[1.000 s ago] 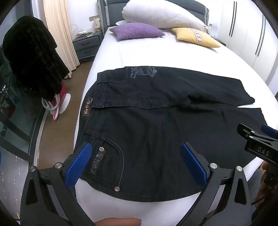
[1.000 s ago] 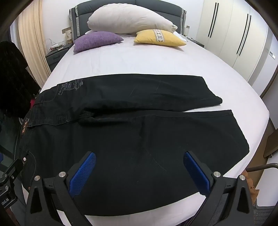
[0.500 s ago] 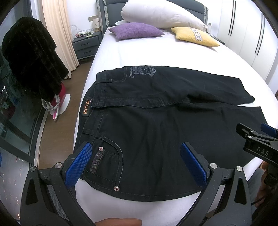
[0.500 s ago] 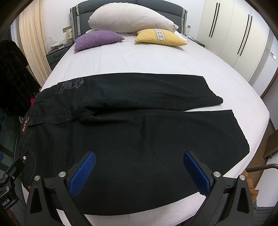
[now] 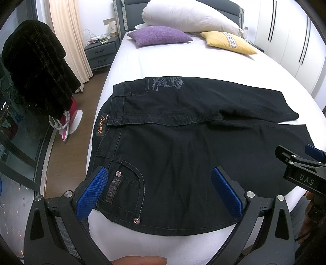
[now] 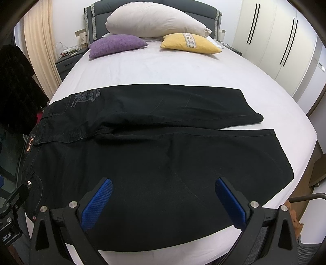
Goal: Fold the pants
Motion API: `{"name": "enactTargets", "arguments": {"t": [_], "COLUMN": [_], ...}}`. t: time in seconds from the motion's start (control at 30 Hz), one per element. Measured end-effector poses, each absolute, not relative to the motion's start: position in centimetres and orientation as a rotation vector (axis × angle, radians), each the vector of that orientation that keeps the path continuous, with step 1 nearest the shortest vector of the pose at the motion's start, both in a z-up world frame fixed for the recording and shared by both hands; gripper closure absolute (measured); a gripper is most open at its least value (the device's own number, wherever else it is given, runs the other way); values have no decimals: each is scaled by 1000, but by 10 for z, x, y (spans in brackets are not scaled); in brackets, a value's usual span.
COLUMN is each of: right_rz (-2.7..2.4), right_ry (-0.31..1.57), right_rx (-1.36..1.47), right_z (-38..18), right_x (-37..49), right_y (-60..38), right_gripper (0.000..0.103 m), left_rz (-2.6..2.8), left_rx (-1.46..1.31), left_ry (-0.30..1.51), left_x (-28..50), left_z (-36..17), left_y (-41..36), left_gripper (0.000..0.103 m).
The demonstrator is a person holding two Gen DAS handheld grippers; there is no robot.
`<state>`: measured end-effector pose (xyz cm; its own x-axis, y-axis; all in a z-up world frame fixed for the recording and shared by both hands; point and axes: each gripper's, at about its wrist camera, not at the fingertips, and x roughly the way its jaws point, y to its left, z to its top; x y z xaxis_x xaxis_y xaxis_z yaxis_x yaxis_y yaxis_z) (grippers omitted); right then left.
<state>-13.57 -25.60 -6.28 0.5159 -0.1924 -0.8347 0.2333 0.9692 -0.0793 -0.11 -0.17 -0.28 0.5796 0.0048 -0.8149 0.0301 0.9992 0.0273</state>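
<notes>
Black pants [image 5: 173, 146] lie flat across the white bed [image 5: 183, 63], waistband to the left, both legs stretching right; they also show in the right wrist view [image 6: 163, 150]. My left gripper [image 5: 161, 191] is open and empty, hovering over the near front pocket by the waist. My right gripper [image 6: 163, 200] is open and empty above the near leg's lower edge. The right gripper also shows at the right edge of the left wrist view [image 5: 301, 165].
A purple cushion [image 5: 159, 36], a yellow cushion [image 5: 226, 42] and a white pillow [image 5: 189, 18] lie at the headboard. A dark coat [image 5: 34, 71] hangs left of the bed beside a nightstand [image 5: 99, 53]. Wardrobe doors [image 6: 285, 40] stand at the right.
Both views have shifted very slightly toward the pants. Both grippers stay open and the pants have not moved.
</notes>
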Motion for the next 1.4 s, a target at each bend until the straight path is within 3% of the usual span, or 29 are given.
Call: {"name": "enactTargets", "arguments": {"t": [1.4], "right_rz": [-241], "right_ry": [1015], "right_rx": [40], "right_z": [-72], "right_x": [-136], "right_y": [-247], "right_gripper": [0], "left_rz": [-16], "left_rx": [40], "left_ry": [960], "left_x": [-6], "left_z": [-11], "left_y": [-5], "left_gripper": [0]}}
